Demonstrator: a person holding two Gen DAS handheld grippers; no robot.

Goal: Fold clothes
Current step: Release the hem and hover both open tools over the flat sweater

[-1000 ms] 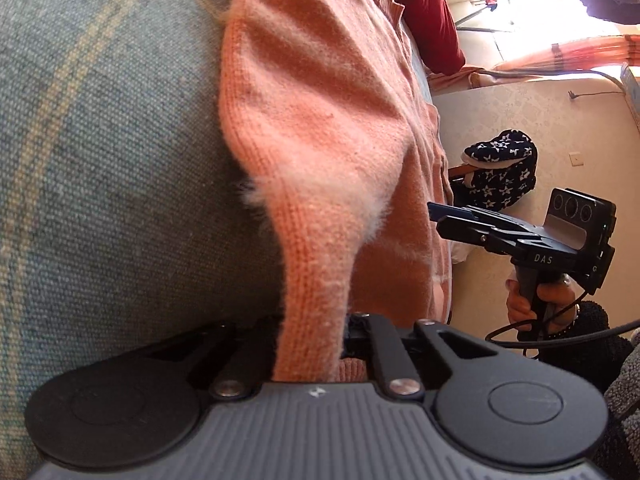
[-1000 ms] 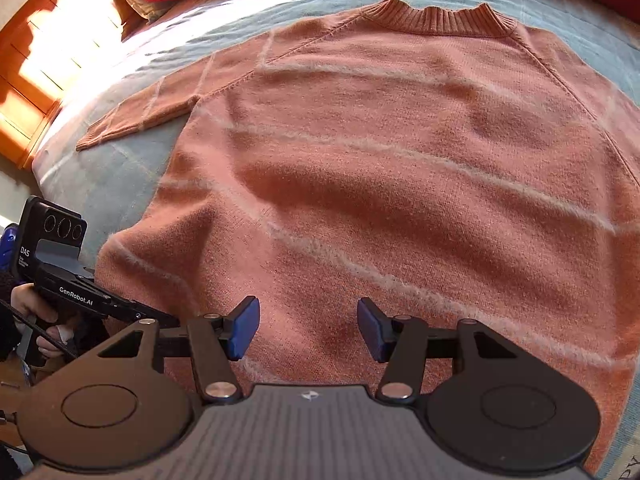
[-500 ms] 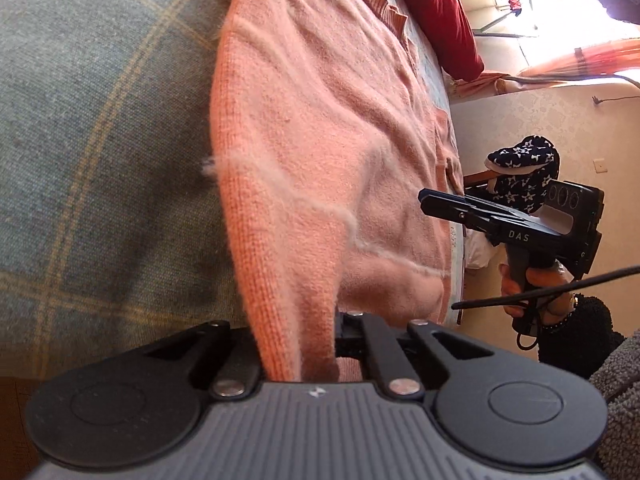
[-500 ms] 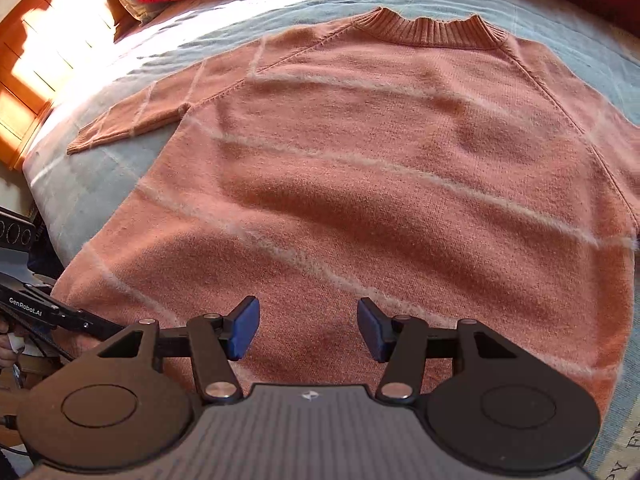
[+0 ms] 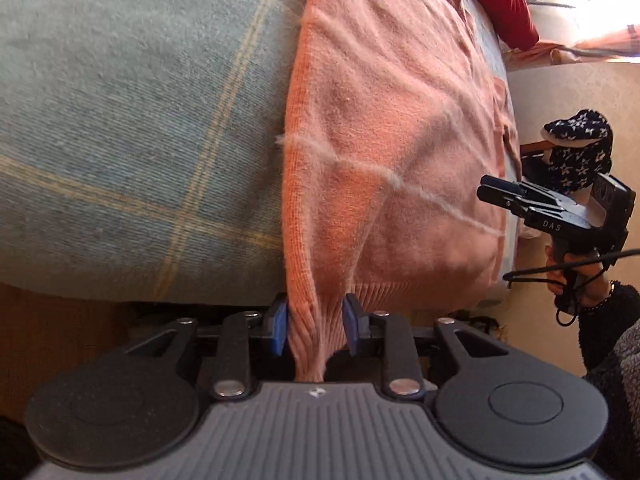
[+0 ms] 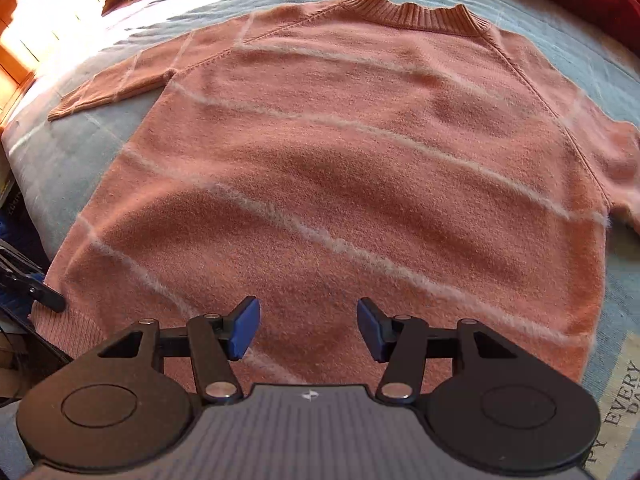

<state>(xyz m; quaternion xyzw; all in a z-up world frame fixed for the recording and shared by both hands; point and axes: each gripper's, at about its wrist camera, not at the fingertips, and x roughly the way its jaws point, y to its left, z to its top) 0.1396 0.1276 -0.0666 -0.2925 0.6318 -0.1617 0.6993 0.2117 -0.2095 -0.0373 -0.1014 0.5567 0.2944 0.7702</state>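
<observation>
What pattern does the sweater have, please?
The sweater is salmon-orange with thin, fuzzy pale stripes across body and sleeves; clearest in the right wrist view.

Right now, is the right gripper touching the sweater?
Apart. The right wrist view shows the right gripper open with nothing between its blue fingers; the left wrist view shows it off the sweater edge.

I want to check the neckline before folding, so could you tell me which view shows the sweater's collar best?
The right wrist view: the ribbed collar lies fully visible at the sweater's far end. The left wrist view shows only a sliver of it edge-on.
</observation>
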